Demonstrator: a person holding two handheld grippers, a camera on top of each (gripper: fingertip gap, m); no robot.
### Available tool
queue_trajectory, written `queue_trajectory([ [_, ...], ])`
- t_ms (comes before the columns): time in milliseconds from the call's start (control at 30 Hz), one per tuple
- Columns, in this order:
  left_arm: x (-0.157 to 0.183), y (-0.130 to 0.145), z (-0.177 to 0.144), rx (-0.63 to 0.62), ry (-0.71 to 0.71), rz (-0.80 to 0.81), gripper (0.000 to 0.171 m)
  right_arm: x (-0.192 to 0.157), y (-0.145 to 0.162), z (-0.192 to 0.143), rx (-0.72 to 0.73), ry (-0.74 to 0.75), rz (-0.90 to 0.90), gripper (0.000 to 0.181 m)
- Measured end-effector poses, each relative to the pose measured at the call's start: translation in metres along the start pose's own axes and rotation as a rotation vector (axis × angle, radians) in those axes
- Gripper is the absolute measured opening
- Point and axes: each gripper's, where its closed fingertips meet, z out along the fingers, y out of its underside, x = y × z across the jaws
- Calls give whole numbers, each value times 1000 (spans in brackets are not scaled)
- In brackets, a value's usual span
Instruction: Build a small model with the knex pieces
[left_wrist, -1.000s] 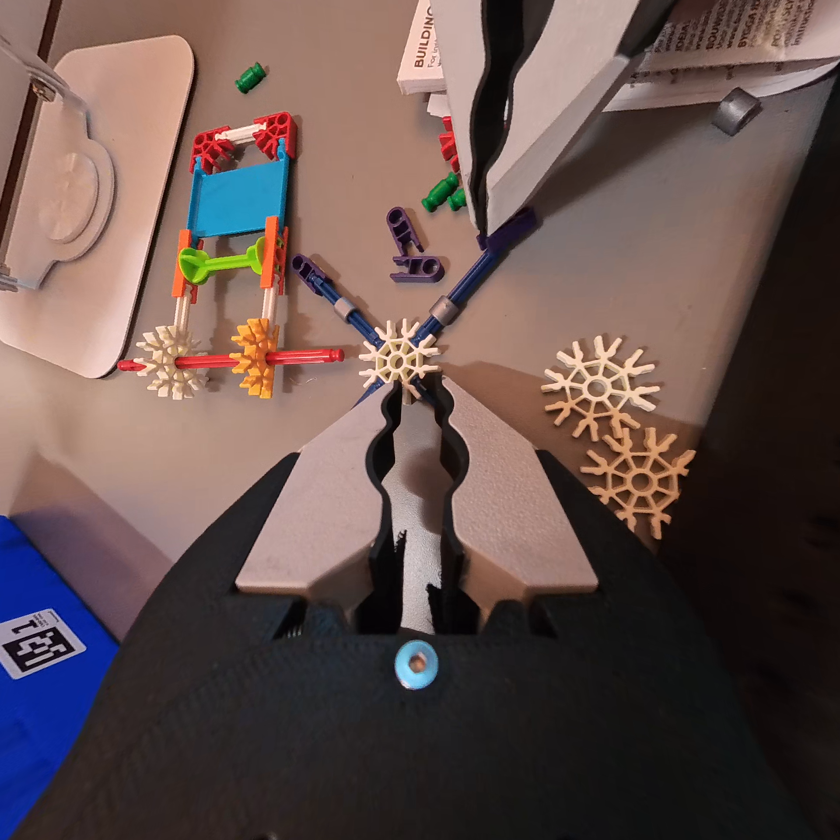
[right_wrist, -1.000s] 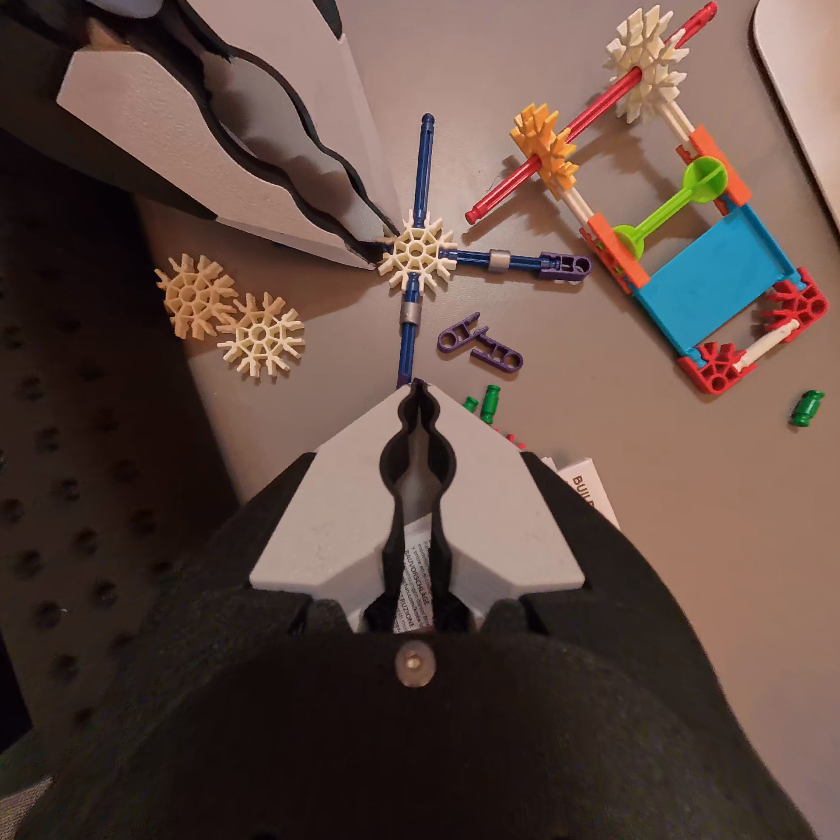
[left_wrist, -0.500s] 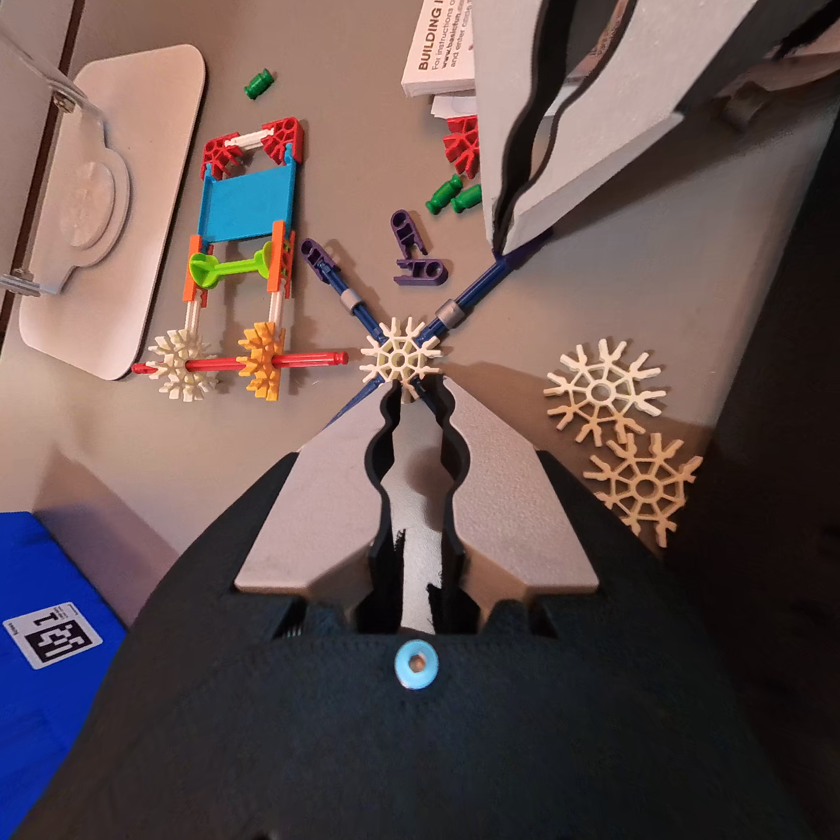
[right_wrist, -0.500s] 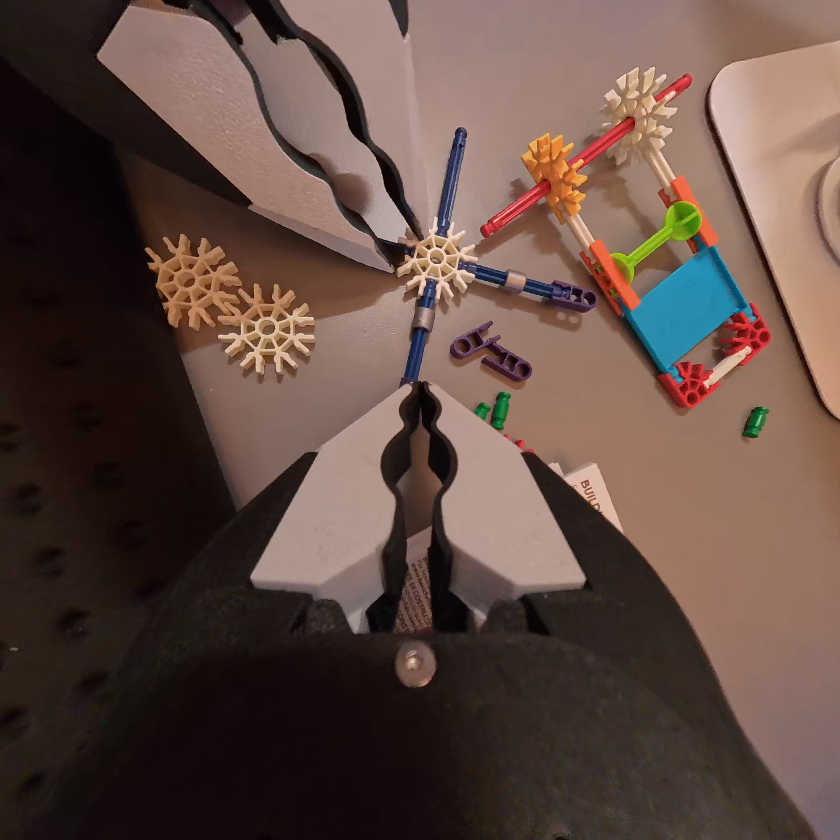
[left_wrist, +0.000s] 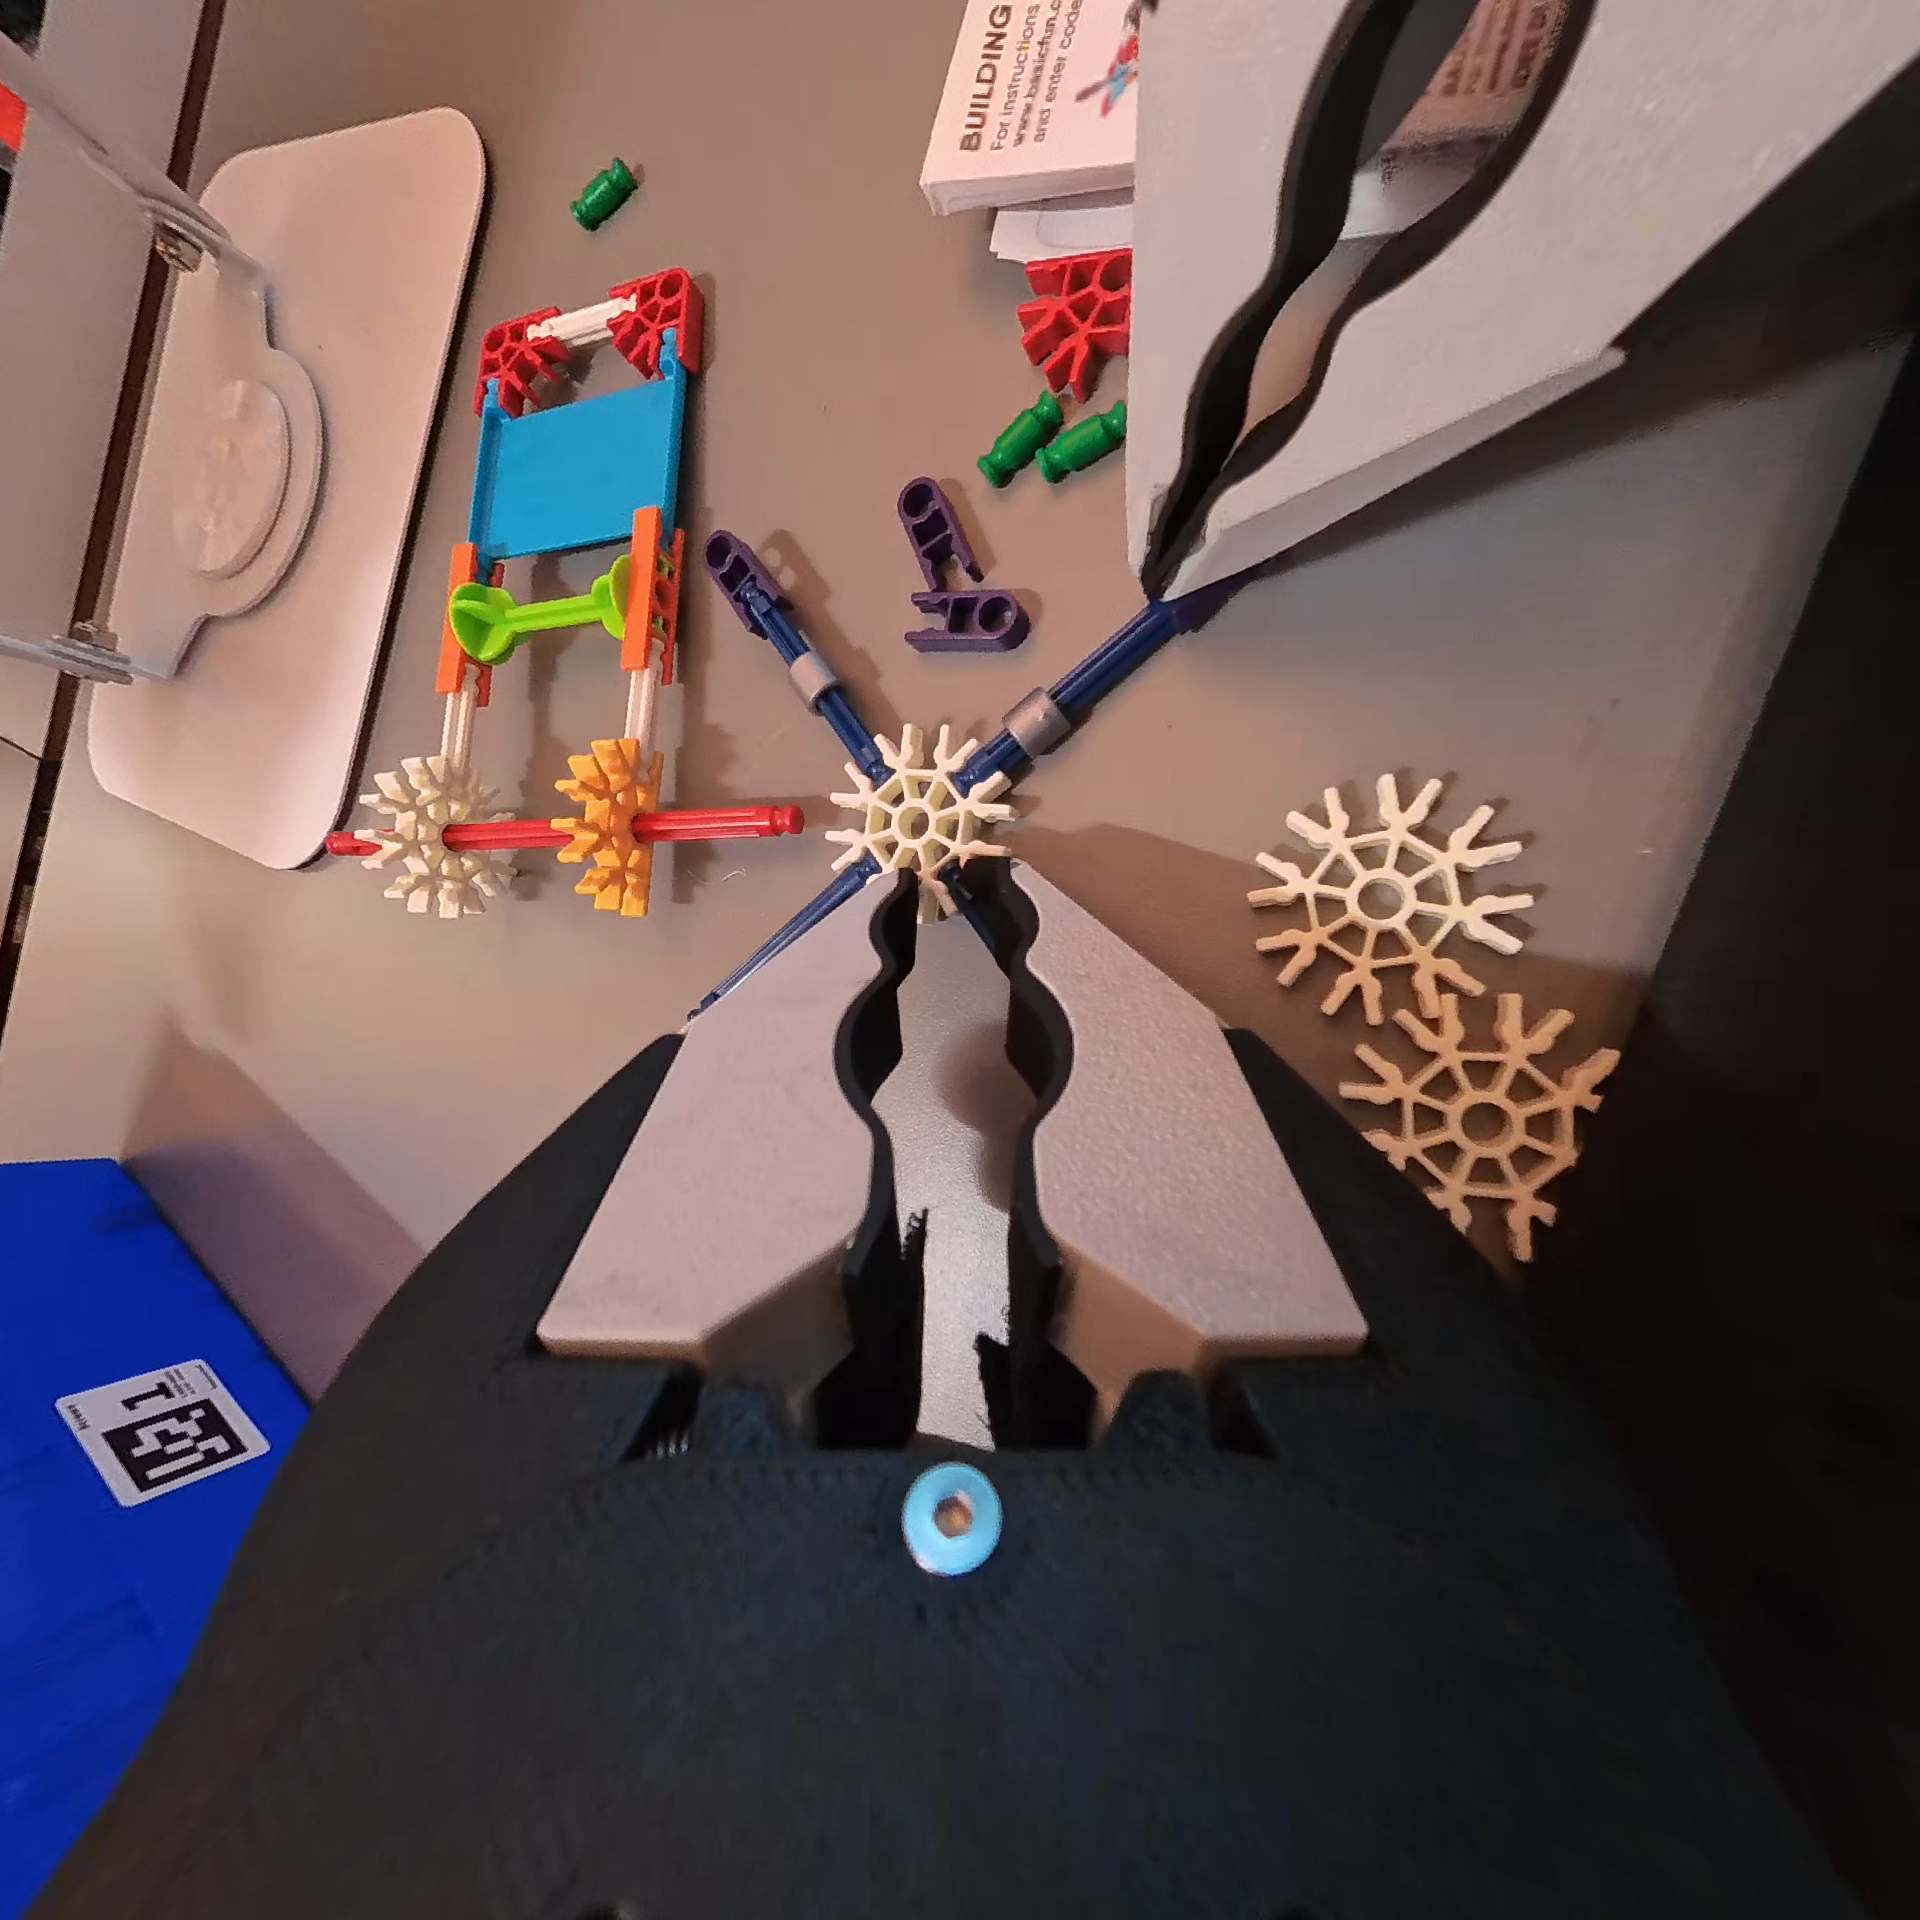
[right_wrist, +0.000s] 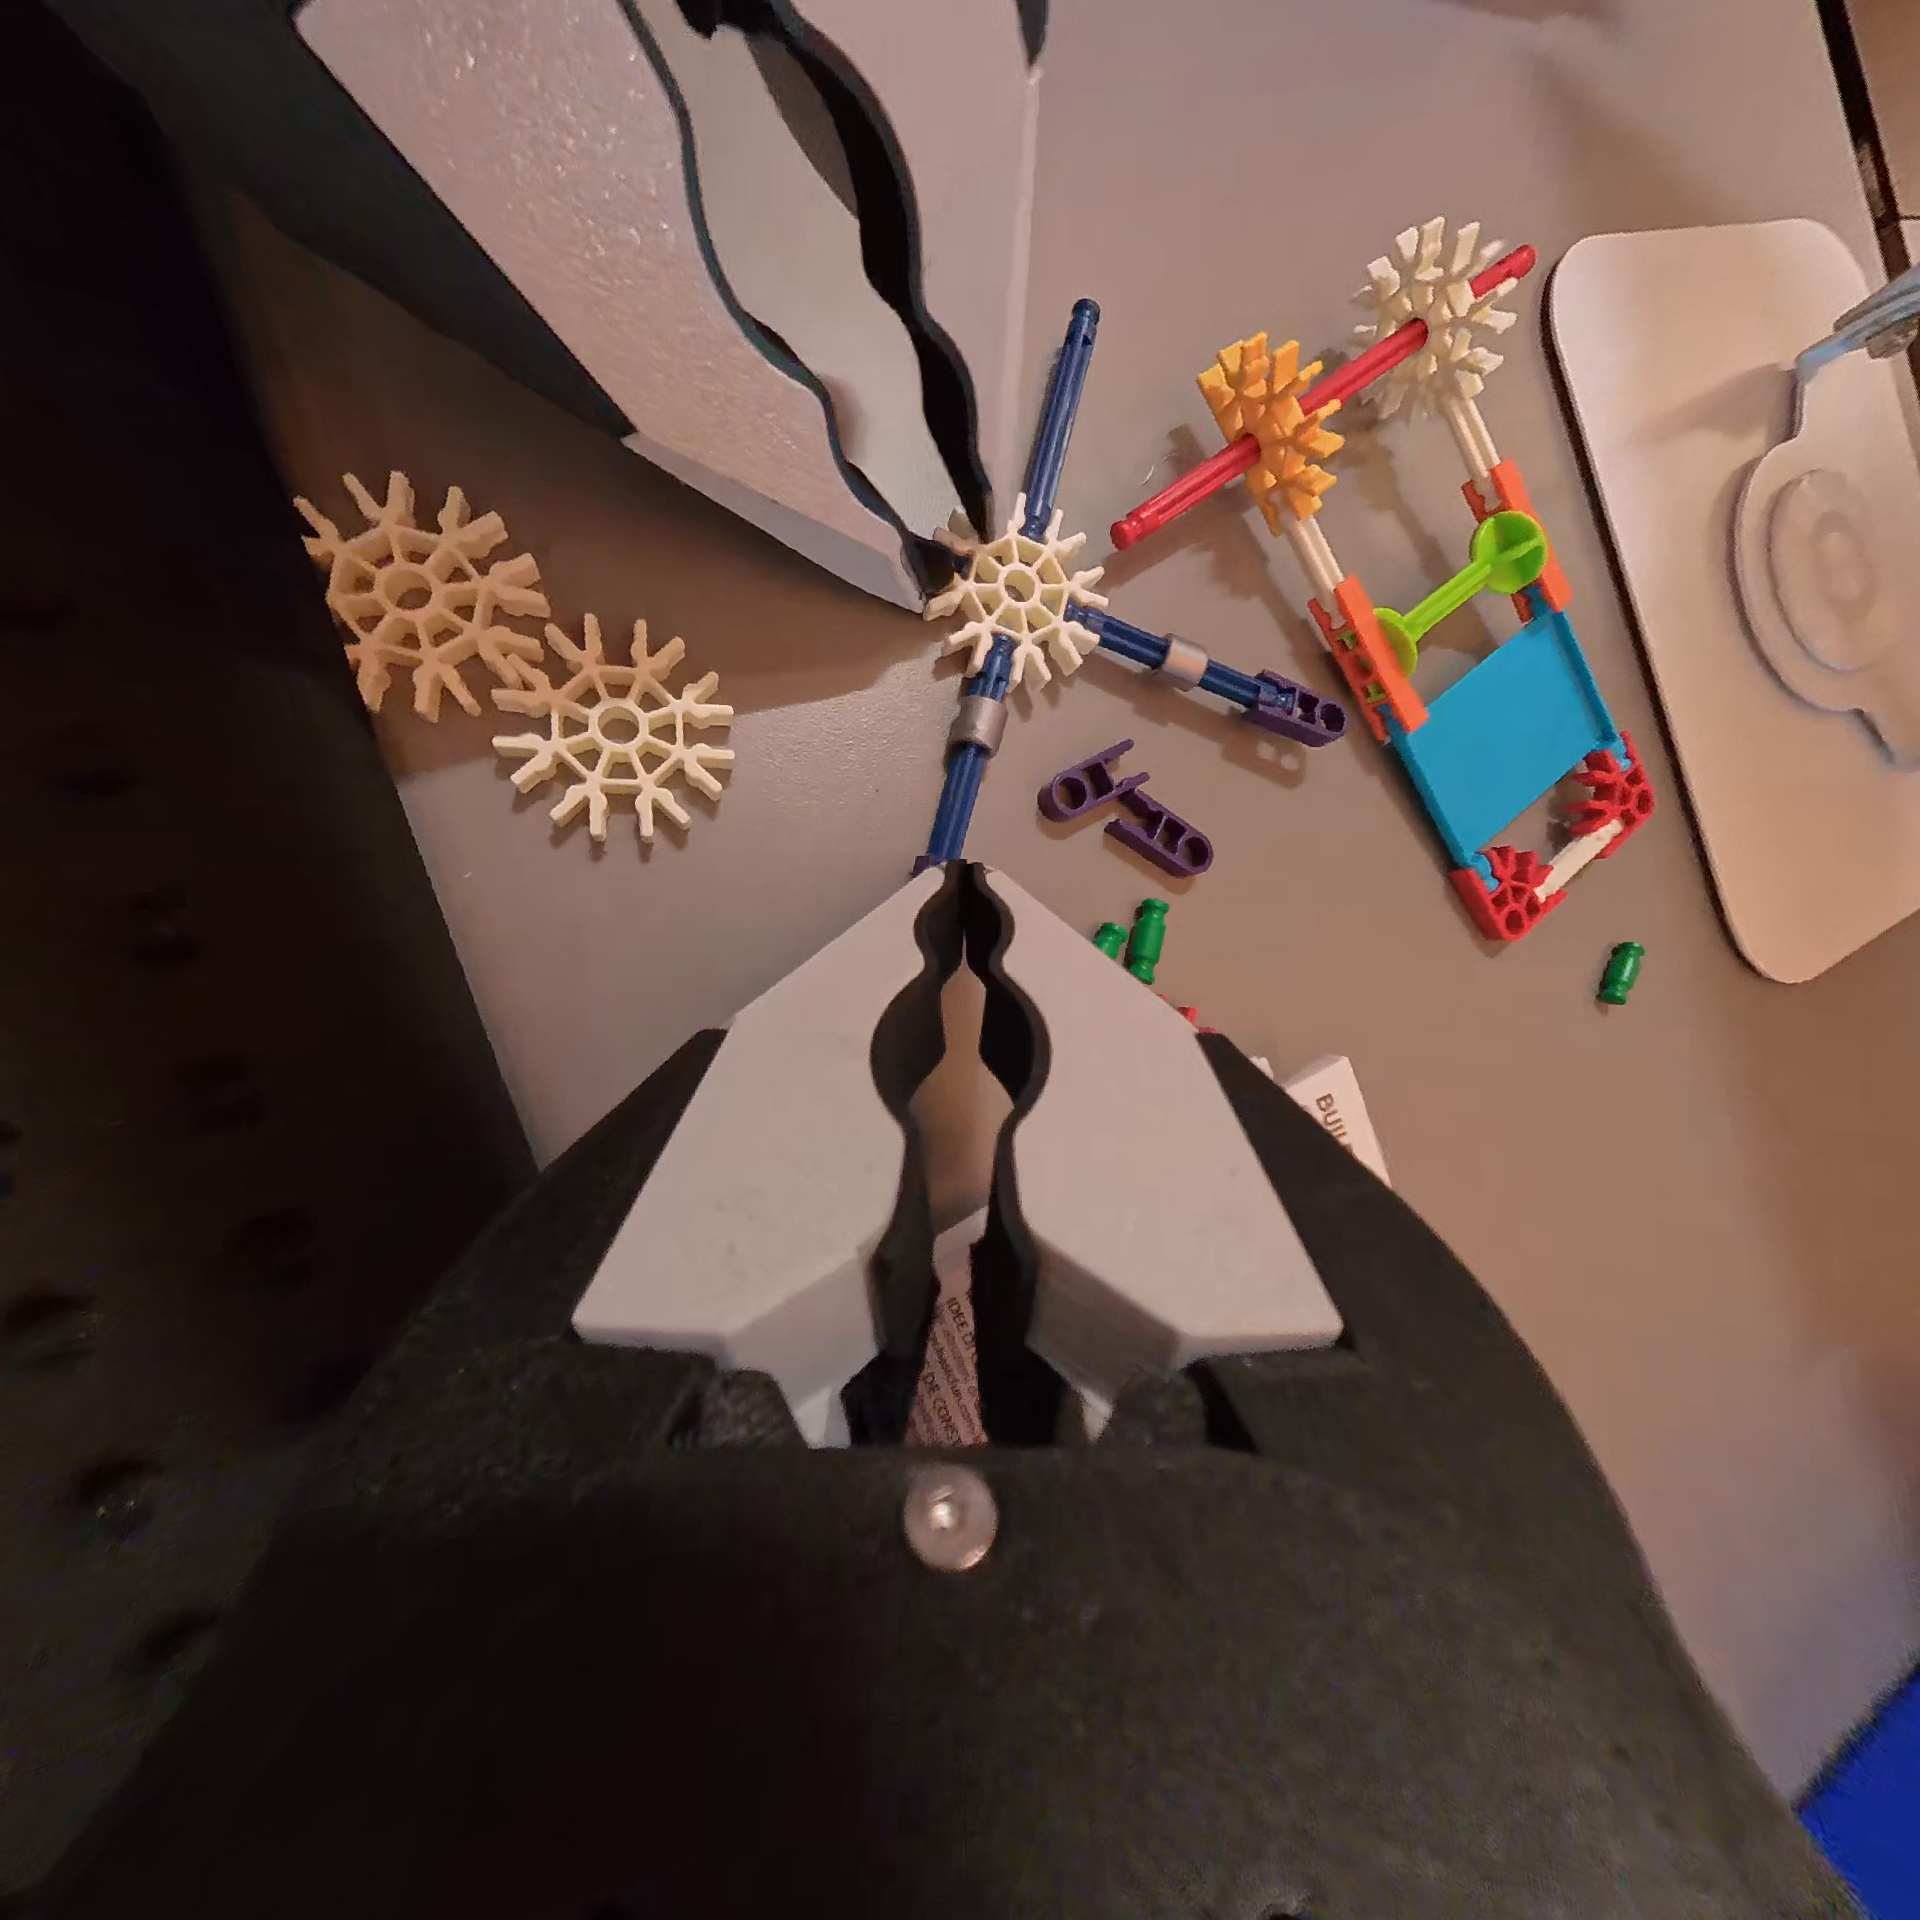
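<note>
Pinching one spoke of the cream snowflake-shaped plastic connector (left_wrist: 921, 826), the left gripper (left_wrist: 951, 902) could twist it off its blue rods, while the right gripper (right_wrist: 954, 876), fingers pressed together on a dark blue plastic rod (right_wrist: 966, 771), might slip off its tip.

Two close wrist views, facing downward, sharing white snowflake connector (left_wrist: 921, 821) (right_wrist: 1016, 601)

Booklet (left_wrist: 1023, 114) cut by top edge; red connector (left_wrist: 1075, 312) partly behind right gripper (left_wrist: 1164, 566)
</note>
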Motion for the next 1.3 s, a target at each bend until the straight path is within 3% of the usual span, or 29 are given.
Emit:
queue_trajectory([
  [300,0,0,0,-1,-6,12,12,1,-1,0,-34,175,-207,0],
  [400,0,0,0,0,-5,13,12,1,-2,0,-62,274,-376,0],
  [500,0,0,0,2,-5,10,12,1,-2,-1,-74,286,-425,0],
  [600,0,0,0,0,-6,12,12,-5,-5,-6,-36,205,-353,0],
  [933,0,0,0,3,2,7,11,18,-8,-22,59,151,-146,0],
  [1300,-1,0,1,1,-12,18,11,13,5,-1,-1,221,-215,0],
])
